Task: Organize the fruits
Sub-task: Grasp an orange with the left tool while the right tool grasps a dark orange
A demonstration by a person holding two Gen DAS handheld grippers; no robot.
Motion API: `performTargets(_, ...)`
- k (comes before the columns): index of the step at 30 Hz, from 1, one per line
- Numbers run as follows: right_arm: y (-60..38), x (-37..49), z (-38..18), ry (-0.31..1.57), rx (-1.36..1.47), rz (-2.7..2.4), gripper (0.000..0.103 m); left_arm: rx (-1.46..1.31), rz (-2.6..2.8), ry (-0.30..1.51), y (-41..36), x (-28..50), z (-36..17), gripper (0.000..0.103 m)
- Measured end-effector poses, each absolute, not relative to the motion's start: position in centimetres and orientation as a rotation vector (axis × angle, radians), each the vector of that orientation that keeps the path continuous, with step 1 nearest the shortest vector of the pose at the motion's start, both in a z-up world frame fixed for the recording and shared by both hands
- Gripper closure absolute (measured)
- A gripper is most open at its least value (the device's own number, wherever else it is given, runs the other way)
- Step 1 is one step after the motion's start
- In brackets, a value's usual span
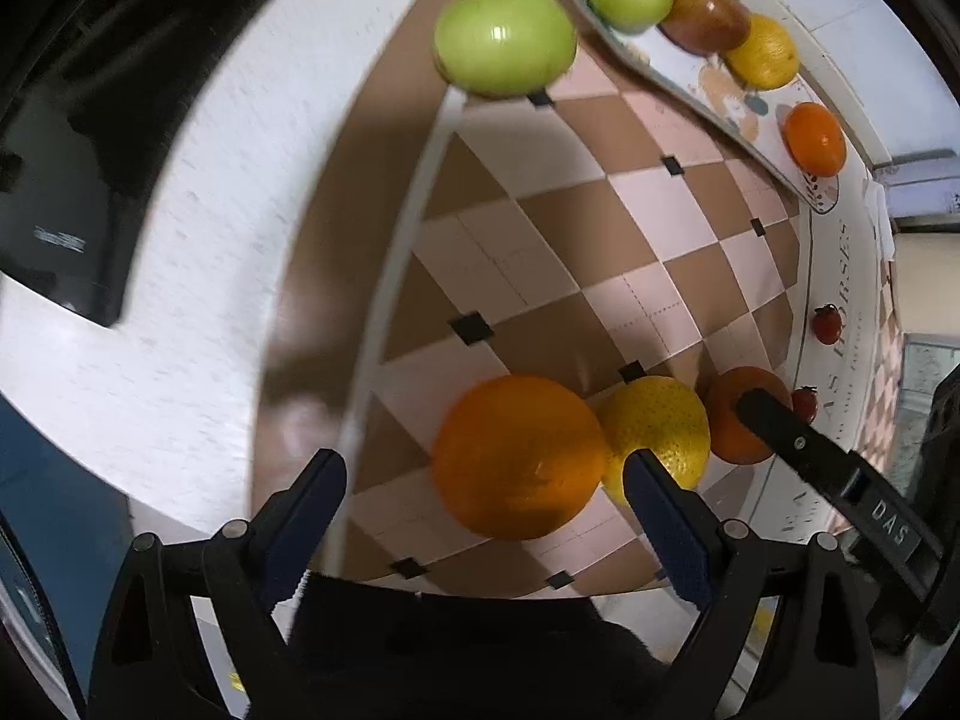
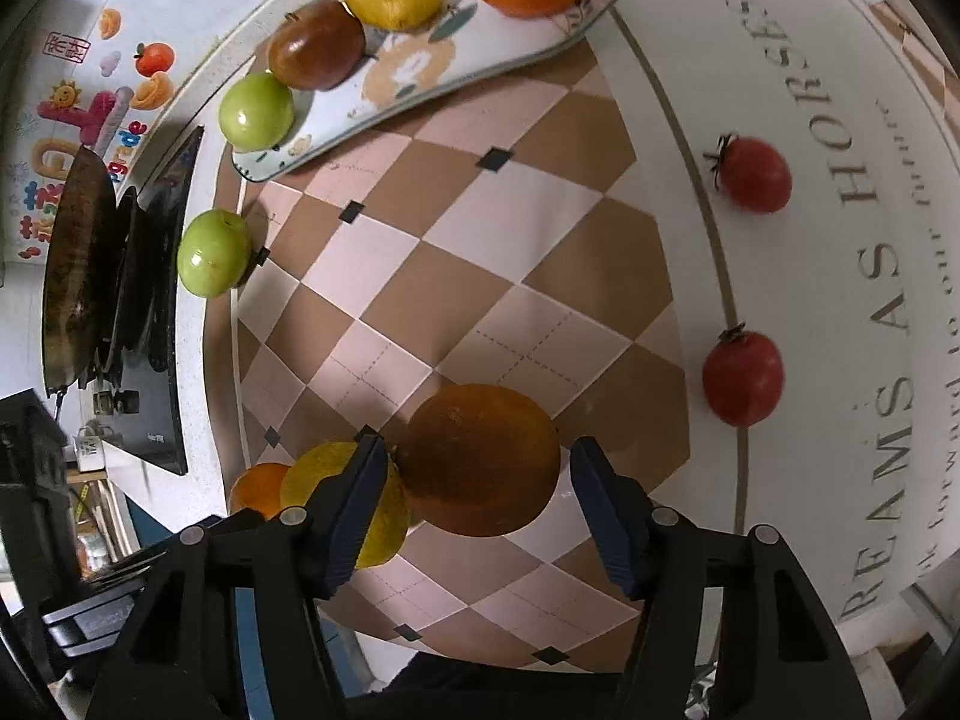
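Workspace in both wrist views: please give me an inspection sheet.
Surface: checkered mat on a white counter.
Job's things: plate holds four fruits; eight things loose: green apple, three citrus, two tomatoes.
Clutter: nothing seen.
Grippers: left gripper open beside an orange; right gripper open around an orange, not touching.
Cables: nothing seen.
Surroundings: stove with pan, stickered wall.

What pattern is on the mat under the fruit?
Brown, pink and white checks on the mat; clearest in the right wrist view.
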State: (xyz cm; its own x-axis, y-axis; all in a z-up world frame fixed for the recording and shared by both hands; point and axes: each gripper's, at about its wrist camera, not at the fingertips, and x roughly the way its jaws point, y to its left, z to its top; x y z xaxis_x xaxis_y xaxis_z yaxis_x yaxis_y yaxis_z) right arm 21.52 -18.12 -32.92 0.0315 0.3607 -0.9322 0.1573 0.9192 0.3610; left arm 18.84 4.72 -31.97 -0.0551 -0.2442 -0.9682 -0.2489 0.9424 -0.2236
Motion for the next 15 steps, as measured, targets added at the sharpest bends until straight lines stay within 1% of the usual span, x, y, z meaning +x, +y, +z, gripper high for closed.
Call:
performTargets(1, -18.16, 21.53, -33.01, 1.547, 0.428, 0.17, 0.039, -0.397, -0.003, 1.638, 4.67, 18.89, -32.21, 0.013)
performTargets(2, -18.22, 21.53, -33.1, 1.547, 0.433, 0.172, 0.039, -0.41, -0.011, 1.634, 4.59, 18.82, -32.4, 0.019)
performTargets(3, -18.21, 21.54, -33.07, 1.545, 0.435, 0.174, 0.039, -0.445, -0.015, 1.611, 4.77, 18.66, -32.42, 0.03)
performTargets(4, -18.27, 21.57, -32.98, 1.543, 0.436, 0.175, 0.04, -0.455, -0.021, 1.61, 4.8, 18.8, -32.47, 0.036)
performTargets(5, -18.25, 21.53, -32.94, 1.543, 0.438, 0.177, 0.04, -0.47, -0.039, 1.61, 4.77, 18.79, -32.57, 0.04)
performTargets(15, -17.67, 21.63, -33.79, 1.567, 0.433, 0.193, 0.041, -0.393, -0.053, 1.581, 3.9, 19.14, -32.17, 0.041)
